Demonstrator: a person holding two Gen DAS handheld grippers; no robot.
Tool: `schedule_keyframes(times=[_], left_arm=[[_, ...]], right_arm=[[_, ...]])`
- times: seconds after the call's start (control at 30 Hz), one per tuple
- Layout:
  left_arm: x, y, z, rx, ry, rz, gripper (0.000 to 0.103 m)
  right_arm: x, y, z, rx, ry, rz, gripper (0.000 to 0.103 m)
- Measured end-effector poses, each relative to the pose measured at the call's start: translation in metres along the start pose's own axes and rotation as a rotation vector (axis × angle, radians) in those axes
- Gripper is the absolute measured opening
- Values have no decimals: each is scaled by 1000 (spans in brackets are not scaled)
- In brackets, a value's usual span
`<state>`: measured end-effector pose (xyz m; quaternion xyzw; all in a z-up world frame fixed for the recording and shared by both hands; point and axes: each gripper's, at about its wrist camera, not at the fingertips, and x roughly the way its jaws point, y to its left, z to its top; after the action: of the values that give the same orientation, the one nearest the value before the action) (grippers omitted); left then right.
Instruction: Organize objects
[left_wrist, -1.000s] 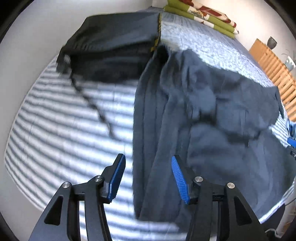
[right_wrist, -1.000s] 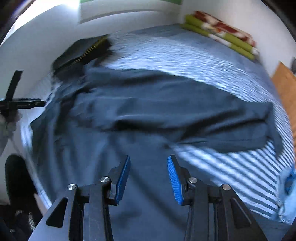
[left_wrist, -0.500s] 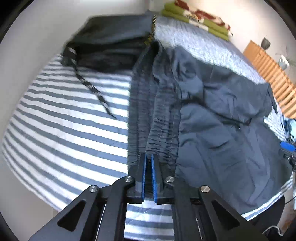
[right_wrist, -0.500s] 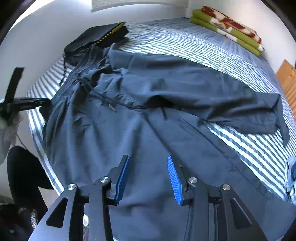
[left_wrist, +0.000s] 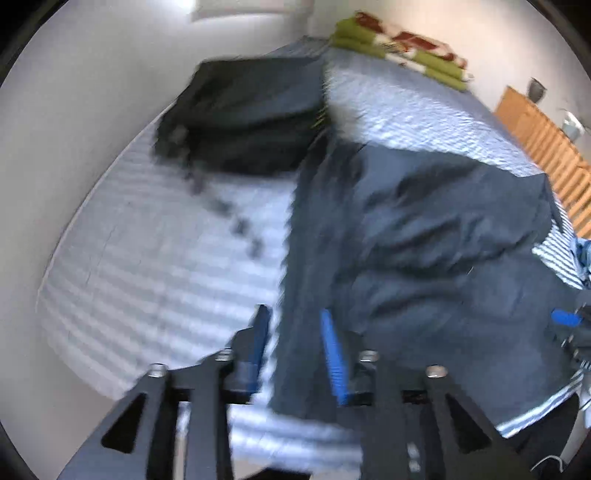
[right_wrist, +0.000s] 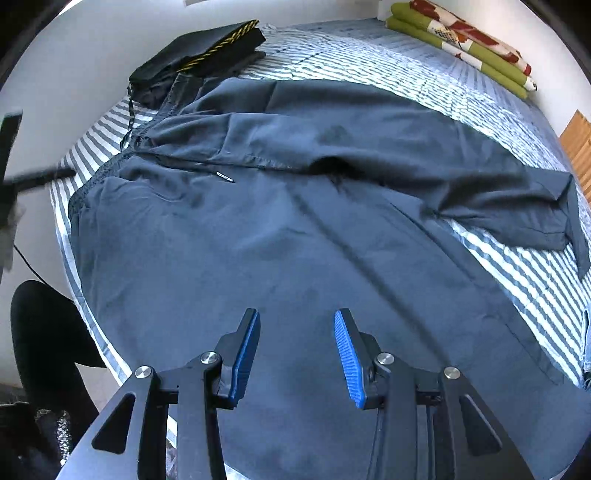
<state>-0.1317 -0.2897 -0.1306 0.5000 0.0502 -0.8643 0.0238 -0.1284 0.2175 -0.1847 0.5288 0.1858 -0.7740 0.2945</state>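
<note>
Left gripper (left_wrist: 295, 343) jaws just reopened, spread over trousers (right_wrist: 295, 221) waistband at bed (right_wrist: 498, 266) edge; right gripper (right_wrist: 297, 350) spread, empty; no readable writing.

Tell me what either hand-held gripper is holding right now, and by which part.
Nothing is held. The left hand-held gripper has just been opening, its jaws apart over the waistband edge of the dark blue trousers. The right hand-held gripper is open above them.

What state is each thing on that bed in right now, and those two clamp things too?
Blue trousers: spread flat on the striped bed, one leg folded over.
Black garment: folded, by the wall.
Green blanket: folded, at the far end.
Left tool: just opened, nothing gripped, over the waistband edge.
Right tool: open, empty, above the trousers.
</note>
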Motion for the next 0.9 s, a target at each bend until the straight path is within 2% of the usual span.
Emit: schedule_keyframes(times=[0.03,0.1,0.13,0.2,0.33,0.4,0.43,0.47,0.5,0.57,0.63,0.8,0.87,0.9], left_arm=[[4,-9,13,23,-11,7,53],[18,-27,44,77,-25,34,56],[28,-35,58,105,-29,48,62],[52,-45,82,111,-4,70,71],[100,-47,114,77,56,143,72],[118,-41,122,27,75,146,72],[124,-39,124,2,77,140,62],[127,-37,125,-14,73,140,45],[131,-35,125,-30,83,149,18],[132,-30,124,-64,75,158,17],[126,-31,124,-50,49,185,17],[107,-31,126,0,-8,238,17],[99,-29,130,8,-18,220,24],[95,-29,131,7,-23,213,33]], right_arm=[[-1,-2,-1,6,0,-2,38],[-4,-10,-3,27,-6,-4,38],[-7,-15,-4,38,-8,-6,38],[-10,-26,-7,69,-11,-14,38],[-18,-52,-18,125,-7,-35,38],[-19,-62,-28,147,3,-33,39],[-19,-66,-32,156,9,-37,39],[-18,-71,-39,172,21,-41,39],[-16,-74,-43,182,29,-44,39],[-14,-84,-53,201,45,-47,39],[-15,-95,-56,214,52,-53,39],[-47,-152,-49,285,-13,-124,39],[-69,-187,-54,357,-59,-177,40],[-78,-203,-59,400,-75,-201,41]])
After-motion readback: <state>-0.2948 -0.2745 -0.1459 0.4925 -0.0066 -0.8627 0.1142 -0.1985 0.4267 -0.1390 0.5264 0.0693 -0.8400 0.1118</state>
